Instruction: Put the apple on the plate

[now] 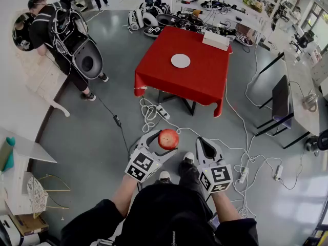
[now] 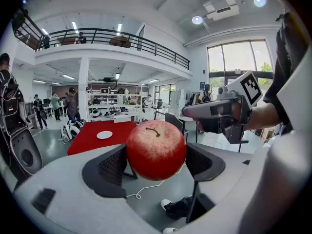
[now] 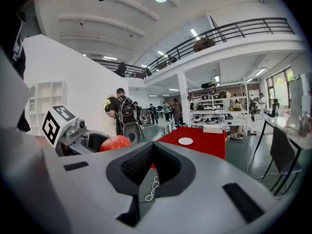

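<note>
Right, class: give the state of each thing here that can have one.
left tongs: shut on the apple.
apple: held in the air, not yet at the table.
right tongs: shut, nothing between them.
plate: bare, lying flat on the table.

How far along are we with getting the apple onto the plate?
Done: the apple is gripped by the left gripper. In hand: it is held above the floor, away from the red table. Left: carry it over and set it on the bare white plate.
</note>
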Demonstrator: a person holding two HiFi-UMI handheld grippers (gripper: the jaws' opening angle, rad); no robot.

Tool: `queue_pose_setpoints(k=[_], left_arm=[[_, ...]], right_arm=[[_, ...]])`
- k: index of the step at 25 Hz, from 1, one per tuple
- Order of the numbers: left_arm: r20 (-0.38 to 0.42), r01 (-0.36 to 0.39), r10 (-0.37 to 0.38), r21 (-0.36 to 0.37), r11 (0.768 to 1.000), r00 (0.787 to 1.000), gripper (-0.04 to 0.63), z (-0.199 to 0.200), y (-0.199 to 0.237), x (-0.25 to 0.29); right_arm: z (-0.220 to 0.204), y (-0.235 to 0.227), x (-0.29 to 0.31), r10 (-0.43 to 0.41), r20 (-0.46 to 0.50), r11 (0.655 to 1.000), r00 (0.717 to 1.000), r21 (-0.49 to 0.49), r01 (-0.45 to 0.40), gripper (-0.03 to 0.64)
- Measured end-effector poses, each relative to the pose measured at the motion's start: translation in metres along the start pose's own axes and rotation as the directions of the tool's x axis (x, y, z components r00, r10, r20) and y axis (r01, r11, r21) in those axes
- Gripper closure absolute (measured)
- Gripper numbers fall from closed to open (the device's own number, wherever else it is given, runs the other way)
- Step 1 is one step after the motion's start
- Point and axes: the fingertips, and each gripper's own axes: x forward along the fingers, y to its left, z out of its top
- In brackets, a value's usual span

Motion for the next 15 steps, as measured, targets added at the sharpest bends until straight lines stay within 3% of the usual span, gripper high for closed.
queue_pose_setpoints(k=[15], left_arm=[[-0.007, 0.008, -0.008, -0.009, 1.0, 1.0, 0.212, 0.0032, 0.0011, 0.0037]], right_arm=[[0.0068, -0.0001, 0.002, 0.012, 0.016, 1.0, 1.0, 0.02, -0.012, 0.606]])
